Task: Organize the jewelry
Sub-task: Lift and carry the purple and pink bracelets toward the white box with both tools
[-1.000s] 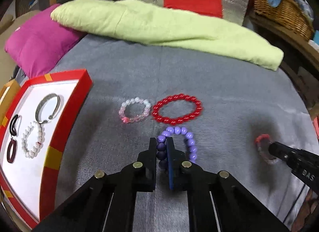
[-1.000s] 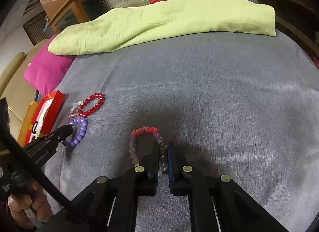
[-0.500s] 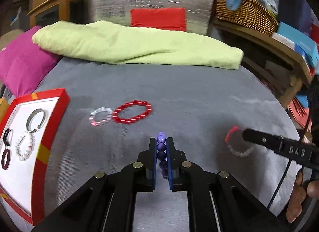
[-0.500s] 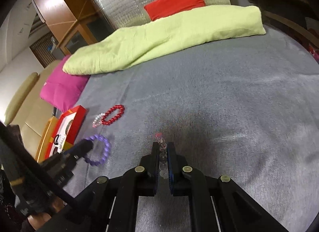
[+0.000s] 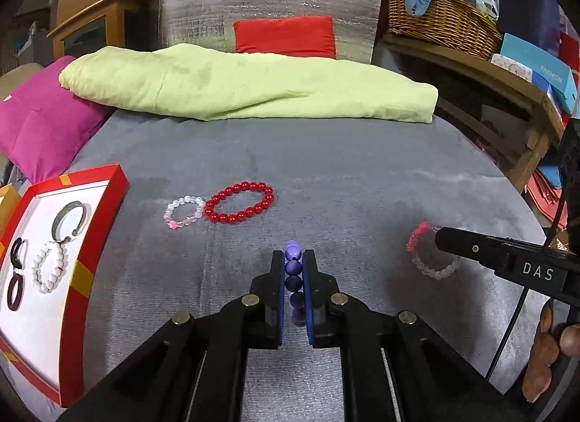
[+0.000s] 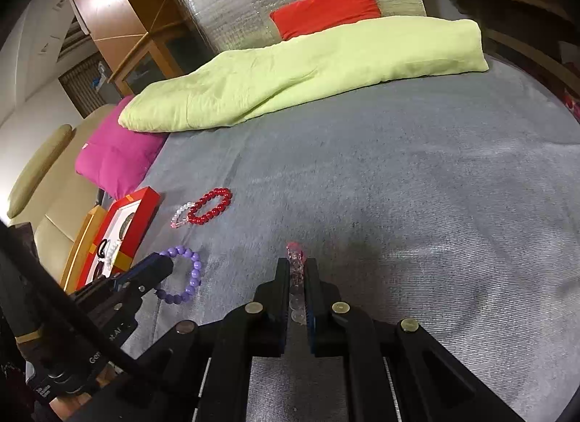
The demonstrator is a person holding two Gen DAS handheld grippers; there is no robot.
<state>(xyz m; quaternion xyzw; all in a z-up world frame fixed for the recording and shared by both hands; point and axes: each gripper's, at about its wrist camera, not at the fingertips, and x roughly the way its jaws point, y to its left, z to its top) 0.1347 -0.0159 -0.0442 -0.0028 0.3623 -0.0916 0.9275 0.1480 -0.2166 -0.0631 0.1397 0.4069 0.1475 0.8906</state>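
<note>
**Operator:** Left wrist view shows my left gripper (image 5: 293, 259) with its jaws pinching the purple bracelet (image 5: 293, 277) edge-on. A second ago that bracelet lay flat on the grey blanket (image 5: 326, 168); now it hangs clear of it, lifted.

**Partner:** And your other side?

**Operator:** Same change there. My right gripper (image 6: 297, 266) has its jaws pinched on the pink-and-clear bracelet (image 6: 295, 269), which was lying on the blanket a second ago and is now raised. Seen from the left wrist, it dangles off the right gripper's tip, well to the right of the red tray (image 5: 119, 186).

**Partner:** So both picks held?

**Operator:** I judge so. Both are carried, and what is left for them is the trip over to the tray.

**Partner:** What's already in the tray?

**Operator:** On its white lining I see a silver cuff (image 5: 69, 220) towards the far end, a white bead bracelet (image 5: 49, 266) just nearer than it, a black ring-shaped piece (image 5: 16, 253) beside that, and a dark maroon ring (image 5: 14, 293) nearest me. The rest of the lining looks bare, so there should be room.

**Partner:** Anything left outside?

**Operator:** Two. A red bead bracelet (image 5: 239, 202) and a pale pink bracelet (image 5: 183, 211) lie touching each other on the blanket, just right of the tray.
</note>
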